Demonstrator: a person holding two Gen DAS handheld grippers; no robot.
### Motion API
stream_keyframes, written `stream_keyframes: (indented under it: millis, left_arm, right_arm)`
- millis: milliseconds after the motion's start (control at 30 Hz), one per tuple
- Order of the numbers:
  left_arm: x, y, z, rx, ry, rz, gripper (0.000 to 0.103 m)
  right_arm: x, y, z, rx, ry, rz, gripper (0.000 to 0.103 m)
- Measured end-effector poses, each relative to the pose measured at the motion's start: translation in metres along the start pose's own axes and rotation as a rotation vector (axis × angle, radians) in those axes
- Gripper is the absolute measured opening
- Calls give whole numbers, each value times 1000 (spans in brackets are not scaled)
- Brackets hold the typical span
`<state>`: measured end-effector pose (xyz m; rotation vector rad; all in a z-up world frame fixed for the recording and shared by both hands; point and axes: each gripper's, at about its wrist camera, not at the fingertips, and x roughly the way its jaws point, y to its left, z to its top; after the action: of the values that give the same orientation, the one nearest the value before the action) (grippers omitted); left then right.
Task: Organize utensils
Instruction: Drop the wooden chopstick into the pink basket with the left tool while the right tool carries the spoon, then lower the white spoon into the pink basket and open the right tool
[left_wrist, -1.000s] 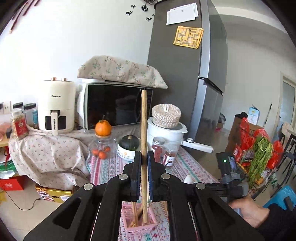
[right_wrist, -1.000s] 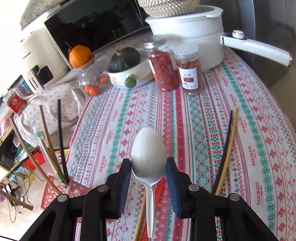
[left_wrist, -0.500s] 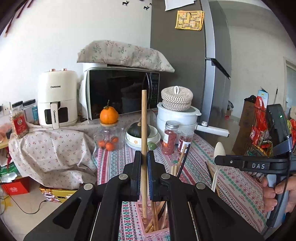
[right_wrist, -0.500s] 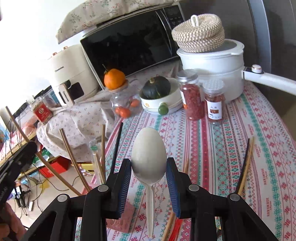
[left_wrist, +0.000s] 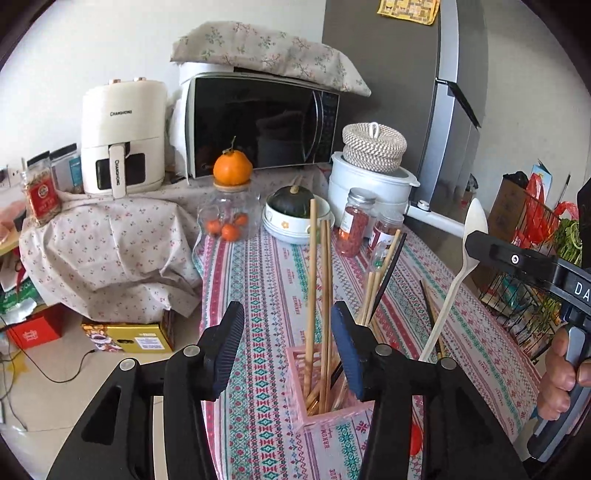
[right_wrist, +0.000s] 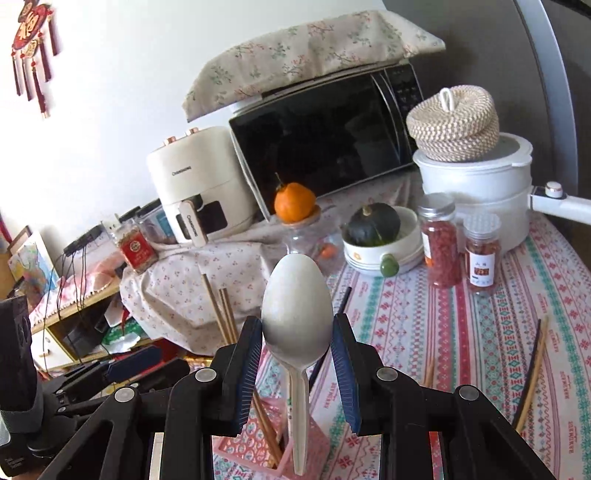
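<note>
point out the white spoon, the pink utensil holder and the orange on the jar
white spoon (right_wrist: 297, 306): right wrist view, on its bowl
pink utensil holder (left_wrist: 295, 373): left wrist view, on its left wall
orange (left_wrist: 232, 168): left wrist view, on its middle

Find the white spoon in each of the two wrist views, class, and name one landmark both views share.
Left wrist view: the white spoon stands at right, bowl up, held by the right gripper.
Right wrist view: the spoon fills the centre, its bowl between the gripper's fingers, handle pointing down toward the pink holder.
Shared landmark: the orange on the jar lid.
</note>
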<state>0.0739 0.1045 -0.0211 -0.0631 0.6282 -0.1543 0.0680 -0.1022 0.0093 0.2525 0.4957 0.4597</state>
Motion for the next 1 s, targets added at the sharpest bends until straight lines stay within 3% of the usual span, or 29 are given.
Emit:
stream_keyframes:
  millis: [267,500,667,1000]
  left_arm:
    - [4,29,-17,-68,101,47,58]
    - [16,29,-25,-46,157,42,59]
    - [19,26,-28,-34,188,32,61]
    - [20,9,-34,-7,245,1,71]
  right_arm:
    - [23,20,-11,-9,-25,7,34]
    - [40,28,-21,-30,-31,-35,35]
    - [40,25,-24,-1,-4,-8,36]
    - [5,9,-8,1,12,0,65]
